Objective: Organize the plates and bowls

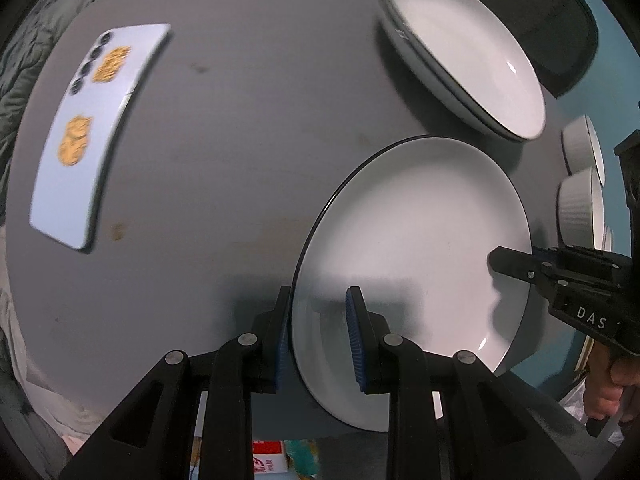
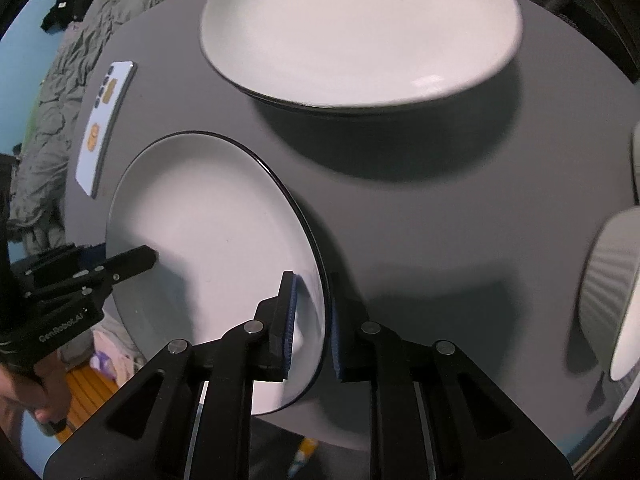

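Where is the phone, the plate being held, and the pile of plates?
Pale blue phone with gold stickers [image 1: 94, 136], left wrist view, on its back.
Held white round plate with dark rim [image 1: 416, 232], left wrist view, on its centre.
Stack of white plates [image 2: 360, 28], right wrist view, on top plate's middle.

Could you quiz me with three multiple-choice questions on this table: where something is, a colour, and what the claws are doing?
1. Where is the phone?
A. flat on the table
B. on a plate
C. in a bowl

2. Rim colour of the held plate?
A. red
B. dark
C. gold

3. How is that plate held?
A. by no claw
B. by one claw
C. by both claws

Answers: 1 A, it lies on the grey table. 2 B, a dark line edges it. 3 C, the left claw and right claw pinch opposite rims.
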`<state>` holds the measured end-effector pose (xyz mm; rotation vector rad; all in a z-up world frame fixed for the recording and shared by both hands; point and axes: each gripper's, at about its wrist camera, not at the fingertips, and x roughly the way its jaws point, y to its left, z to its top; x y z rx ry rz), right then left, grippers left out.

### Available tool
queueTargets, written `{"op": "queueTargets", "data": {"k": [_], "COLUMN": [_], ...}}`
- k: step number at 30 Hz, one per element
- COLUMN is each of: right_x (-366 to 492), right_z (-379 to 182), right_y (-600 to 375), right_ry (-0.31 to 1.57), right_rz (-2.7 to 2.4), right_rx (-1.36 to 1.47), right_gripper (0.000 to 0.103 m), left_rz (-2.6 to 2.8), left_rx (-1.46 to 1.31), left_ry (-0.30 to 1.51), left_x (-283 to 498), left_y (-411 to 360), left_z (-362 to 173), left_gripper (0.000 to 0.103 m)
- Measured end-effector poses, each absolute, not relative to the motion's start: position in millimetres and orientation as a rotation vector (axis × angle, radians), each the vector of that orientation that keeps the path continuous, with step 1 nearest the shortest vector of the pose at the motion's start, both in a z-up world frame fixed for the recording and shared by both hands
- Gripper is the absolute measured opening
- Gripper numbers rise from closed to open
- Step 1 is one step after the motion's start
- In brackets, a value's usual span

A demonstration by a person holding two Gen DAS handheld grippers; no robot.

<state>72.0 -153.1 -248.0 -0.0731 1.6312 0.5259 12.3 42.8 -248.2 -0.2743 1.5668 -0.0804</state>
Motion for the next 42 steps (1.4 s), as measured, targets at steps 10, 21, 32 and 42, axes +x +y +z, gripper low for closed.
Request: {"op": "queueTargets", "data": {"k": [10,21,32,42], "right_x": [76.1,83.1,68.6,68.2], "right_z": [-246.9,-248.6,-240.8,-236.3], "right_y": [-199.6,-192.0,-188.7,-216.7], "right_ry": [1.639,1.623,1.612,1.623], "right_rz": [0.467,0.451,0.434,0.403], "right_rx": [-0.051,-0.099,-0.109,0.048], "right_gripper": [0.016,0.016,0.016,0.018], "left_rz": [-0.151,-0.159,-0.174,-0.191], "left_rx": [-0.209,-0.201,-0.178,-0.177], "left_ry": [1.585,1.583,1.566,1.568], "left_x": [51.0,44.5,23.0,21.1], "left_y": [-15.8,-15.2,-7.8,1.8], "left_z": [-253.7,-259.8,-255.6,-252.9], "left_gripper": [0.025,0.025,0.025,0.025]}}
